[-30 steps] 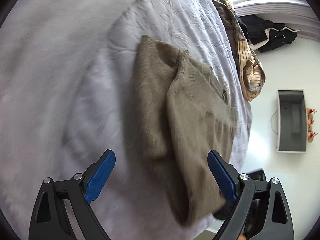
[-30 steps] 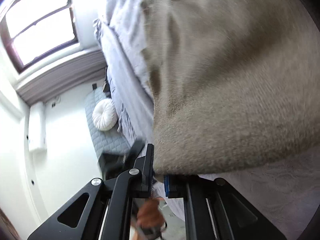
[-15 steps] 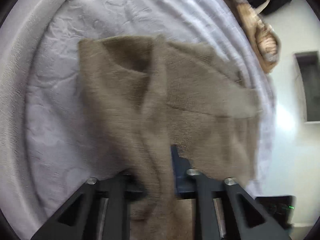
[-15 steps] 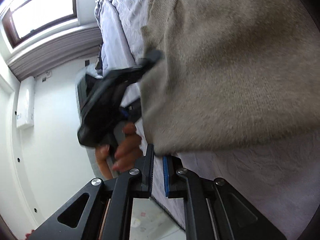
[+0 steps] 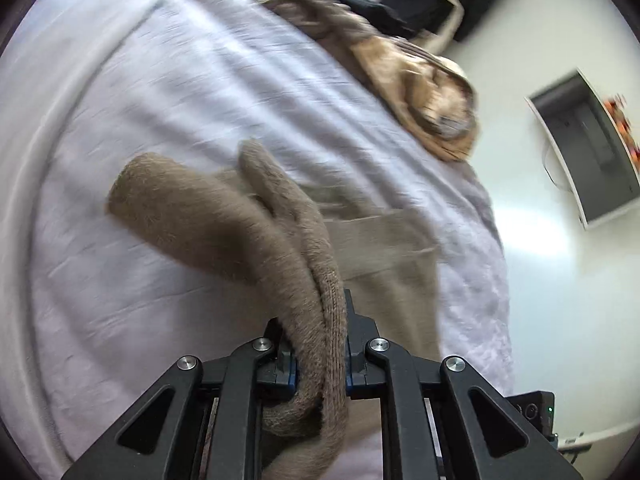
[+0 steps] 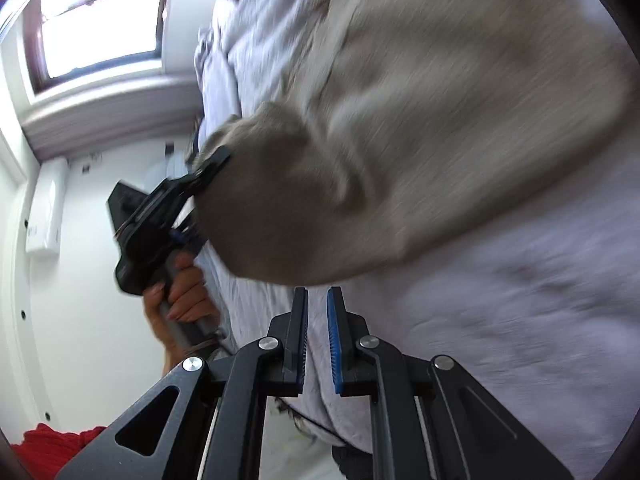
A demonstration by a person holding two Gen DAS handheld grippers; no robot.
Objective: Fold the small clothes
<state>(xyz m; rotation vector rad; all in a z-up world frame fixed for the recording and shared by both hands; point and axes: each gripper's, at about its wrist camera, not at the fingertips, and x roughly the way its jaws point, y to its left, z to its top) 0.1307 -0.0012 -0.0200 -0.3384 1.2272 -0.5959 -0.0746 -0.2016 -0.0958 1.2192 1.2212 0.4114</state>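
Note:
A brown knitted sweater [image 5: 224,216] lies on a pale lilac bedspread [image 5: 168,92]. My left gripper [image 5: 318,344] is shut on a bunched edge of the sweater, which is lifted and drapes forward over the rest. In the right wrist view the sweater [image 6: 440,128] fills the upper right, and the left gripper [image 6: 212,168] clamps its edge at the left, held by a hand [image 6: 180,300]. My right gripper [image 6: 318,304] has its jaws close together with a narrow gap and nothing between them, just below the sweater's edge.
A heap of tan and striped clothes [image 5: 424,92] lies at the bed's far edge, dark clothes [image 5: 432,8] beyond it. A grey box [image 5: 588,148] stands on the white floor. A window [image 6: 100,28] is at the upper left. Red fabric [image 6: 56,444] shows at the lower left.
My left gripper closed on the sweater's edge and lifted it forward over the garment. My right gripper let go of the sweater's edge and now sits just below it.

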